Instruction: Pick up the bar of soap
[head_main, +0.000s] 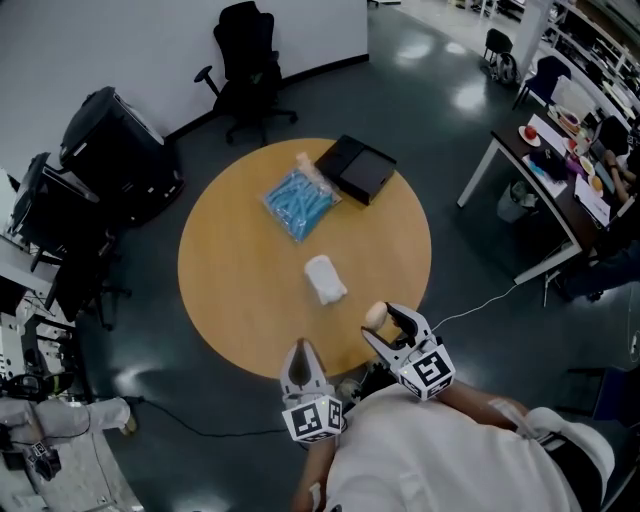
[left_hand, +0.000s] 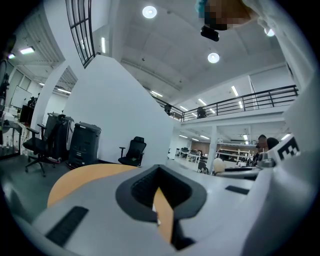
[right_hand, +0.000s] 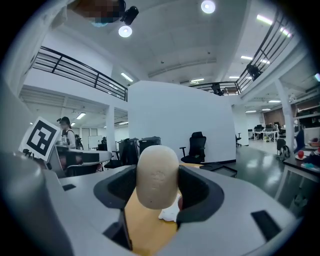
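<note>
Right claw (head_main: 384, 326) | clamped on bar of soap (right_hand: 158, 175), over table (head_main: 225, 300) edge | left claw (head_main: 303, 354) pinched together, empty

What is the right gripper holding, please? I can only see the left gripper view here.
Observer: The right gripper is shut on the beige bar of soap, which stands up between its jaws.
Operator: Thank you. Is anything lying on the table in front of it?
Observer: Yes, a crumpled white cloth lies near the middle of the round table.
Operator: And beyond that?
Observer: A blue packet and a flat black box lie side by side at the far side.
</note>
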